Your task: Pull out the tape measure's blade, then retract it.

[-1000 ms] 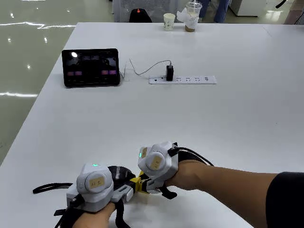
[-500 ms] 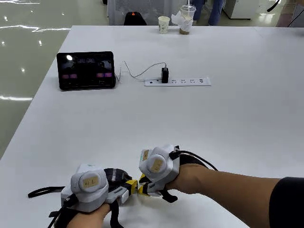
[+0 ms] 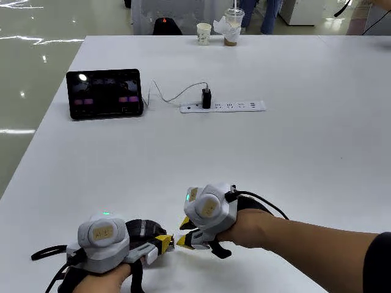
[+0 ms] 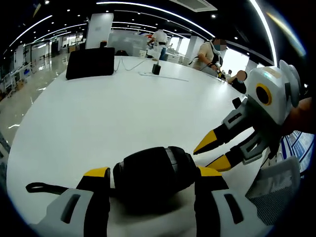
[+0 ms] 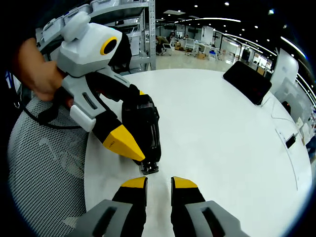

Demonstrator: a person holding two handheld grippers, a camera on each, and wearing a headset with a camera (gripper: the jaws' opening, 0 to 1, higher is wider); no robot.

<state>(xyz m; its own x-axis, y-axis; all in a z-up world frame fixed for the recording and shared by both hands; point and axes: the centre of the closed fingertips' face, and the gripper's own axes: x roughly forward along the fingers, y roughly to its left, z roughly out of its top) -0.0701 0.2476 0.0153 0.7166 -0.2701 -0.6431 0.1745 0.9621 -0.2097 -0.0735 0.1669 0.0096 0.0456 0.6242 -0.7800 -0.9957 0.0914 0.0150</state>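
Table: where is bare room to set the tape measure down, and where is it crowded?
Free: the wide table stretch from the power strip toward you, and all right of it. Crowded: the near edge, with left gripper, tape measure, right gripper; also by the tablet.

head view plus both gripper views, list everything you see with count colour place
table: 1, white, under everything
tape measure: 1, black, table's near edge
tablet: 1, black, far left, screen lit
power strip: 1, white, mid-table
charger: 1, black, plugged into the power strip
paper cup: 1, white, far edge
plastic cup: 1, clear, brown drink, beside the paper cup
left gripper: 1, white-grey, yellow tips, shut on the tape measure
right gripper: 1, same colours, jaws slightly apart, facing the tape measure
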